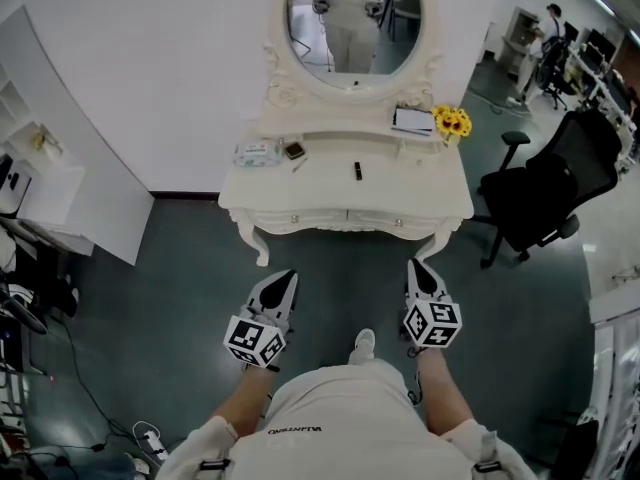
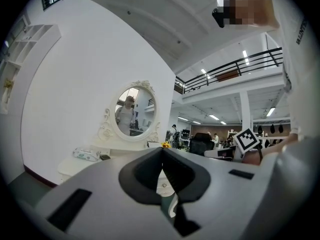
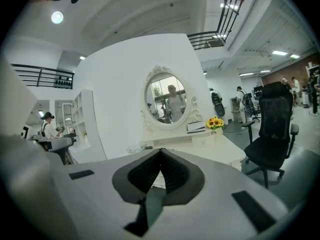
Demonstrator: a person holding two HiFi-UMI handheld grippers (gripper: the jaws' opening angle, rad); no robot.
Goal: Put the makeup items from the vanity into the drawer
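Facing the ornate white wooden vanity (image 1: 420, 183), left gripper (image 1: 284, 280) and right gripper (image 1: 421, 268) show jaws together, empty; small dark makeup items (image 1: 357, 170) lie well ahead, where closed tips could knock them off.

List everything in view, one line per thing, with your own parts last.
vanity: one, white, ahead against the wall, drawers closed
mirror: one, oval, white frame, on top of the vanity
sunflowers: one bunch, yellow, right rear of the vanity
flat pad: one, white, just left of the sunflowers
wipes pack: one, pale, left of the vanity top
small case: one, dark, right of the wipes pack
stick-shaped item: one, dark, middle of the vanity top
office chair: one, black, right of the vanity
shoe: one, white, on the floor between the grippers
left hand-held gripper: one, grey and black, shut, empty, short of the vanity
right hand-held gripper: one, grey and black, shut, empty, short of the vanity
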